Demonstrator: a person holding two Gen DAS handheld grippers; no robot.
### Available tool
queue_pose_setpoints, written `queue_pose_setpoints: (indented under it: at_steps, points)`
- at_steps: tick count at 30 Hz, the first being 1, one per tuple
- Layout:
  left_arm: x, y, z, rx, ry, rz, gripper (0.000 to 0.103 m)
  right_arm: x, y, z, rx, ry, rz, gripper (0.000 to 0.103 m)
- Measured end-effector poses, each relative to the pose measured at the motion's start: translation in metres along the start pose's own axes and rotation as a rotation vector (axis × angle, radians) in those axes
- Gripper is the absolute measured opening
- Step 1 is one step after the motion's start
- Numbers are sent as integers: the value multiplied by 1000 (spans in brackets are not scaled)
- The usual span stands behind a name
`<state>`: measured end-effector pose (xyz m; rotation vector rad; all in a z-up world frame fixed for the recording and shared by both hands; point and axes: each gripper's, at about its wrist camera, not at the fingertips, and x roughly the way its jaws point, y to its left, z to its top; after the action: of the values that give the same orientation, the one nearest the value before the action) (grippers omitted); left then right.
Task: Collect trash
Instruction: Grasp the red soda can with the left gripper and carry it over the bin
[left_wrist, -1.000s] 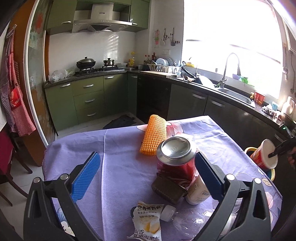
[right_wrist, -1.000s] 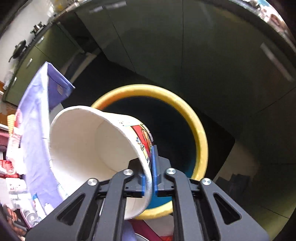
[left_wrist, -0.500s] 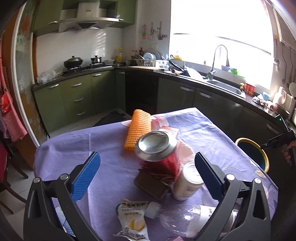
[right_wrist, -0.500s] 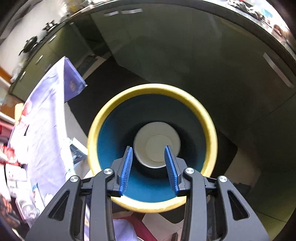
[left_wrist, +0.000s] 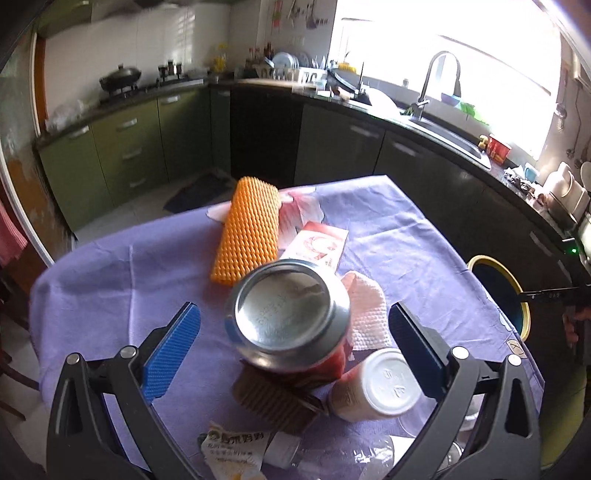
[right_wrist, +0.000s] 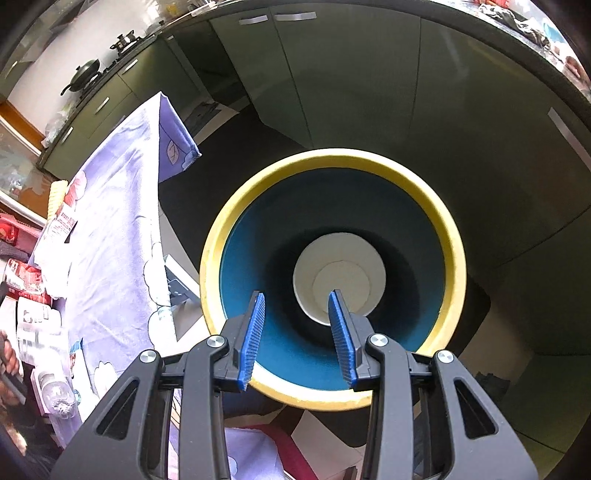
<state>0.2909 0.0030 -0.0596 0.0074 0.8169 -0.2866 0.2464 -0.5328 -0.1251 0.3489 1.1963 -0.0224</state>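
My right gripper (right_wrist: 297, 317) is open and empty, right above a blue bin with a yellow rim (right_wrist: 452, 254). A white paper cup (right_wrist: 340, 275) lies at the bin's bottom. My left gripper (left_wrist: 293, 328) is wide open over the purple-clothed table (left_wrist: 110, 280), with a red can (left_wrist: 288, 321) standing between its fingers, untouched. Around the can lie an orange foam net (left_wrist: 245, 232), a pink paper towel (left_wrist: 365, 314), a white-lidded bottle (left_wrist: 376, 386), a brown pleated wrapper (left_wrist: 269, 400), a snack packet (left_wrist: 232, 452) and a red-white carton (left_wrist: 319, 245).
The bin (left_wrist: 498, 291) stands on the floor by the table's right edge. Dark cabinets (right_wrist: 369, 92) rise behind it. Green cabinets (left_wrist: 122, 147) and a sink counter (left_wrist: 443, 129) line the kitchen walls. Clear plastic trash (left_wrist: 351, 454) lies at the table's near edge.
My right gripper opened and let go of the paper cup, which dropped into the bin. My left gripper moved forward and lower, so the red can now sits between its fingers.
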Motion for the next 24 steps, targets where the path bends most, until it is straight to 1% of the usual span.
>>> queue_pose_setpoints:
  at_steps: [2,4,5,6,7,8,12,15,24]
  points:
    - [8,1,0,-7,21,-2,97,3,3,0,-1,3,3,39]
    - [12,1,1,-8,28,-7,94,10,5,5,-4,8,8,39]
    - [14,2,1,-10,32,-7,88,12,7,5,-4,8,8,39]
    - [17,3,1,-13,39,-12,76,12,6,6,-5,10,9,39]
    - [20,3,2,-19,50,-18,70,13,6,6,-5,11,12,39]
    - [21,4,2,-25,53,-22,69,14,8,7,-5,12,13,39]
    - [21,5,2,-26,46,-21,69,15,11,9,-11,12,21,39]
    - [16,6,4,-24,26,-17,69,12,13,8,-19,-1,24,39]
    - [-26,-1,24,1,-70,22,69,-3,17,2,-46,-40,45,39]
